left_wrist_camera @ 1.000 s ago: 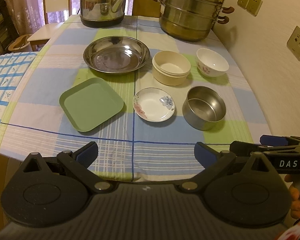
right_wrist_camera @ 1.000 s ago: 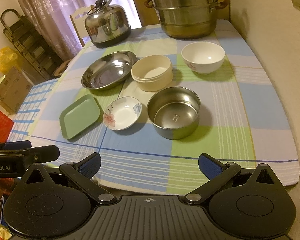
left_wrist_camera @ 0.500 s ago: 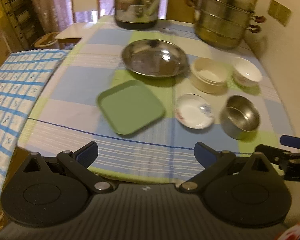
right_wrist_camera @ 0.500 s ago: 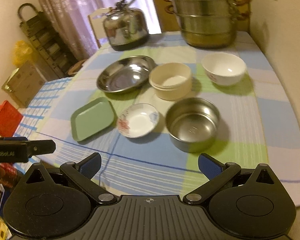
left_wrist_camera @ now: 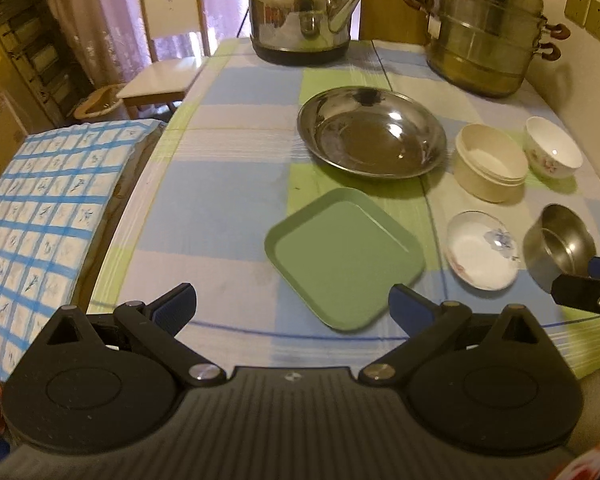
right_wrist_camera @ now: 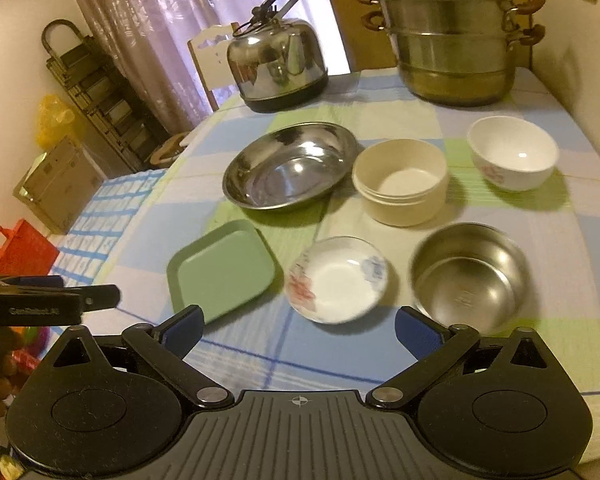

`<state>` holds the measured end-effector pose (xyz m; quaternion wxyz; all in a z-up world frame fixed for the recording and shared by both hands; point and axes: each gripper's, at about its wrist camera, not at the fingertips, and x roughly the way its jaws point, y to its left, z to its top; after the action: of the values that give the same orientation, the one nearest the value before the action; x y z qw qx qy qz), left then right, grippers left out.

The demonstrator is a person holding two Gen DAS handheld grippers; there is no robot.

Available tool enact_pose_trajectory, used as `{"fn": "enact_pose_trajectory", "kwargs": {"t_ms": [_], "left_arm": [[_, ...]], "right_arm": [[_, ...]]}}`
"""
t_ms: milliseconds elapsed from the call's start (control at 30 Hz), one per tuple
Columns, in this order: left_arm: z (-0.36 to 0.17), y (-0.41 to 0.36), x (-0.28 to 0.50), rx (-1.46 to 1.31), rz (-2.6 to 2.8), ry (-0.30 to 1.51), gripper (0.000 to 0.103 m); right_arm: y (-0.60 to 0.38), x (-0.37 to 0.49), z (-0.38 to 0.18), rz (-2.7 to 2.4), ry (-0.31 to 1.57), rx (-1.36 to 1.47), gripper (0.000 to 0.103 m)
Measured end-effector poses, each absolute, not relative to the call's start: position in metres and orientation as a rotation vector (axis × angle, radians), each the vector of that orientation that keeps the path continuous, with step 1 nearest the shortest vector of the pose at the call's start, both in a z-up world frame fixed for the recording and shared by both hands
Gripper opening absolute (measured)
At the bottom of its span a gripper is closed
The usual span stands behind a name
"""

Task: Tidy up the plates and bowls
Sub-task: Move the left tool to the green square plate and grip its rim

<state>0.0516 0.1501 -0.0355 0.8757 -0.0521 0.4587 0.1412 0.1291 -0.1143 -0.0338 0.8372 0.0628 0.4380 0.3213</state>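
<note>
Both grippers hover over the near table edge with jaws spread wide and empty: left gripper (left_wrist_camera: 292, 304) facing the green square plate (left_wrist_camera: 344, 258), right gripper (right_wrist_camera: 298, 330) facing the floral saucer (right_wrist_camera: 338, 278). Left to right on the checked tablecloth (right_wrist_camera: 560, 248): green plate, steel dish (right_wrist_camera: 290, 164), saucer, cream bowl (right_wrist_camera: 400, 182), steel bowl (right_wrist_camera: 470, 276), white bowl (right_wrist_camera: 512, 152)

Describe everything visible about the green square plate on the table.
The green square plate is matte, plastic-looking, with rounded corners and a low raised rim. It is empty and lies flat on the checked tablecloth, turned corner-on to the cameras. The large steel dish sits behind it and the small floral saucer beside it; neither touches it.
</note>
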Motion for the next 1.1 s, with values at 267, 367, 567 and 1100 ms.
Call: {"fn": "enact_pose_trajectory", "kwargs": {"t_ms": [267, 367, 567, 1100], "left_arm": [[-0.069, 0.201, 0.088, -0.108, 0.193, 1.023, 0.093], [-0.081, 0.21, 0.1, -0.087, 0.151, 1.031, 0.093], [-0.101, 0.225, 0.119, -0.062, 0.07, 1.045, 0.079], [-0.128, 0.248, 0.143, -0.08, -0.007, 1.084, 0.033]], "right_arm": [[-0.063, 0.151, -0.059, 0.629, 0.999, 0.212, 0.079], [-0.046, 0.157, -0.07, 0.608, 1.024, 0.218, 0.068], [-0.025, 0.166, -0.093, 0.55, 1.068, 0.232, 0.052], [0.002, 0.175, -0.124, 0.425, 1.08, 0.239, 0.026]]}}
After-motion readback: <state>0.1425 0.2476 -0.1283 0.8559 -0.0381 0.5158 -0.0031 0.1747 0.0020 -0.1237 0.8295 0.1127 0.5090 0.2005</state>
